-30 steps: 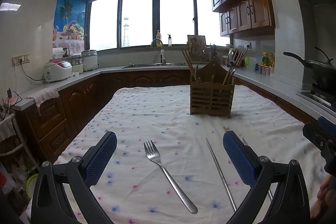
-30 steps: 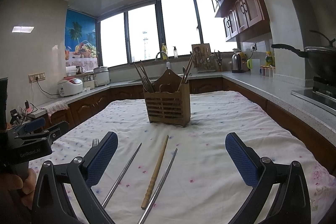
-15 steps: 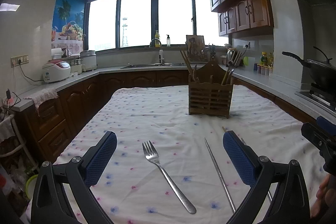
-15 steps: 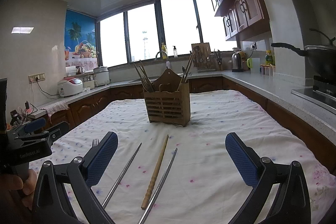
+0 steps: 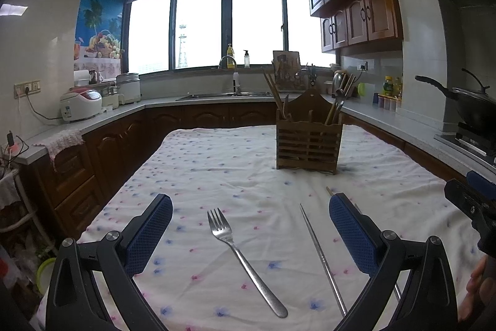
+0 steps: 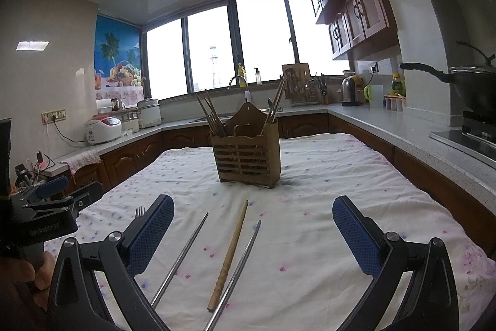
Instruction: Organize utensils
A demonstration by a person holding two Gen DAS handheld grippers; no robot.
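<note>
I hold both hand-held grippers, left (image 5: 249, 225) and right (image 6: 252, 225), spread wide and empty; fork (image 5: 241, 256) and chopsticks (image 6: 231, 253) lie flat on the tabletop (image 6: 341, 176), short of the holder (image 6: 246, 151); thin metal may slip; neighbours may scatter.

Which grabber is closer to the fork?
Left. The left gripper has the fork lying between its open fingers; the right gripper sits off to the fork's right, over the chopsticks.

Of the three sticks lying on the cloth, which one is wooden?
The middle stick: brown wood with a grooved end, lying between two grey metal ones.
</note>
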